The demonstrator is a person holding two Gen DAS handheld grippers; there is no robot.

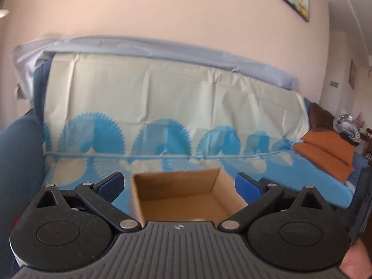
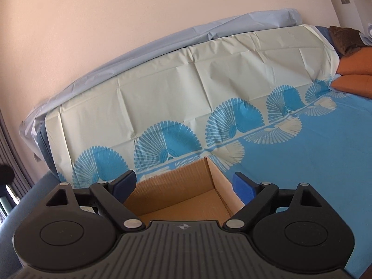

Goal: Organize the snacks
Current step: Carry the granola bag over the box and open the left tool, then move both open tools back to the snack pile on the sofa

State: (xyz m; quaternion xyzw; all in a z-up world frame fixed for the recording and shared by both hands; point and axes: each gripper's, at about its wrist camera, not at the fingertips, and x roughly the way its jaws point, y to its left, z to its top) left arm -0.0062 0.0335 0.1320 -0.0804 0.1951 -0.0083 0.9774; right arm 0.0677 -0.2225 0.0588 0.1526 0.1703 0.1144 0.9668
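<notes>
Left gripper [image 1: 179, 186]: jaws wide apart, holding nothing. Right gripper [image 2: 184, 186]: same, jaws apart, nothing between. Open cardboard box [image 1: 183, 193] sits on the blue-patterned cloth [image 1: 162, 93] just ahead of both grippers; box [image 2: 179, 190] interior bare where visible. Orange cushions [image 1: 325, 153] well to the right.
</notes>
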